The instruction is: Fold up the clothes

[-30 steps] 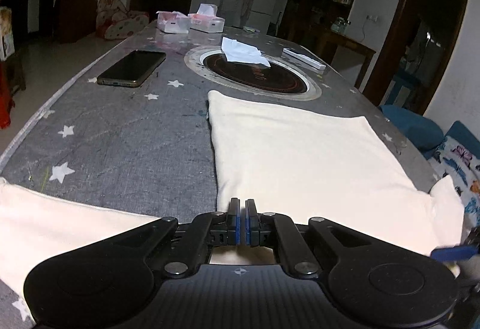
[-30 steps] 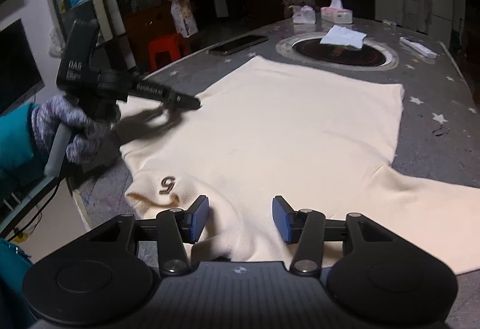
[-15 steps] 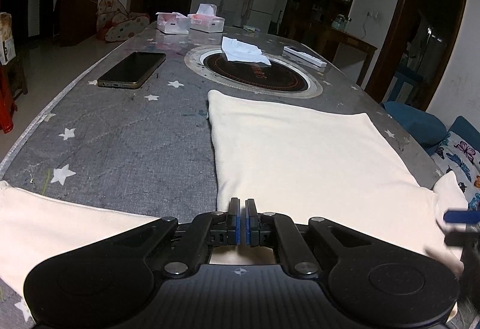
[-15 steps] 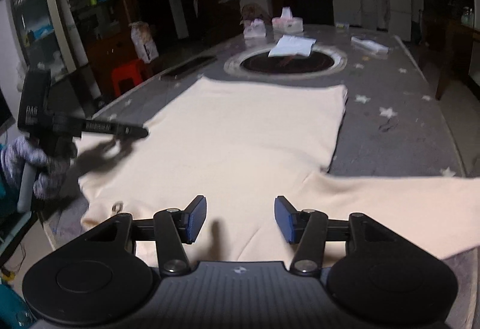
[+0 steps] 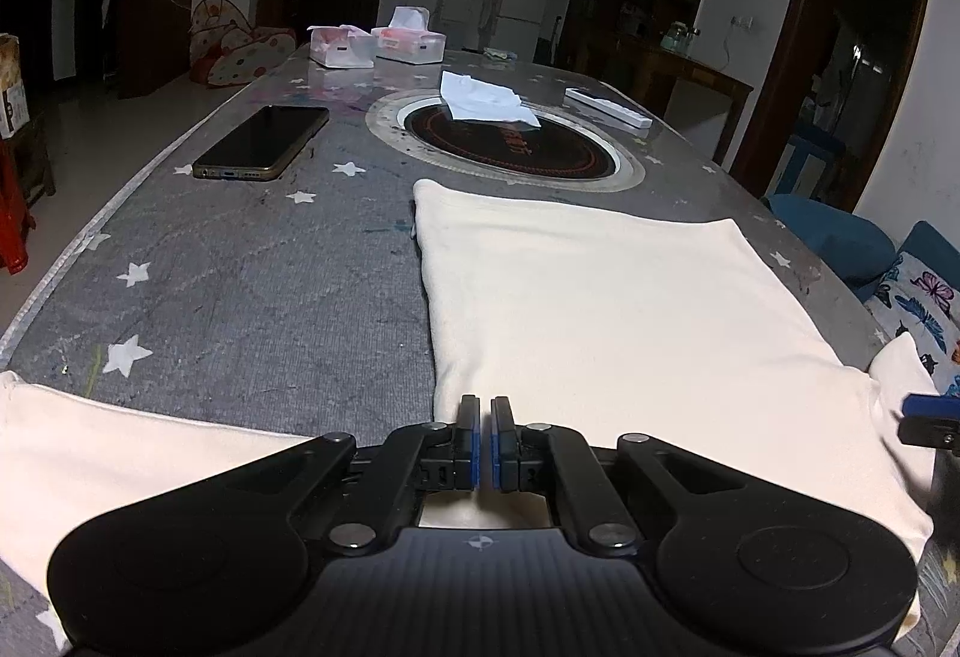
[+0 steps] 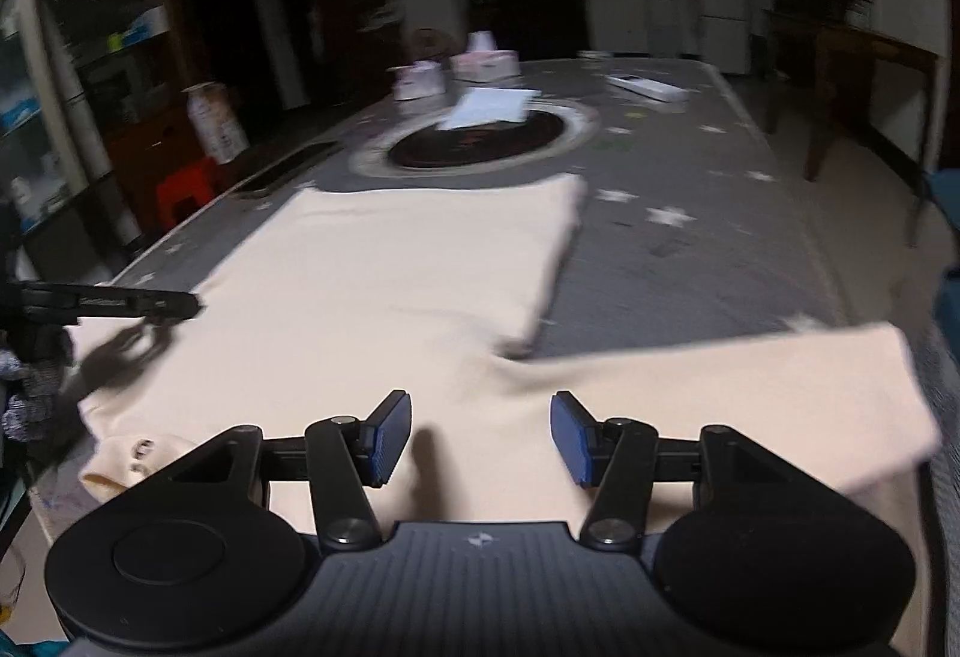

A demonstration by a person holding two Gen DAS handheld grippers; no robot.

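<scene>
Cream shirt (image 6: 384, 285) spread flat on the starry table (image 5: 252, 285), sleeves out, unfolded.
At lower frame my right gripper (image 6: 480, 438) hangs half-open over it, empty; my left gripper (image 5: 485, 441) is pinched closed. Next, I judge: seize the sleeve (image 6: 750, 387) at right, fold inward.

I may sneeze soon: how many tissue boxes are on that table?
2: a white tissue box and a pink-white tissue box, side by side at the grey table's far end.

Cream garment (image 5: 600, 309) on a grey bench (image 5: 240, 285) patterned with white stars, black phone (image 5: 264, 141), white tissue (image 5: 486, 96) on a black, red-ringed round plate (image 5: 510, 147), pink-and-white tissue boxes (image 5: 408, 42), black grippers with blue pads (image 6: 390, 435), red stool (image 6: 186, 189).
</scene>
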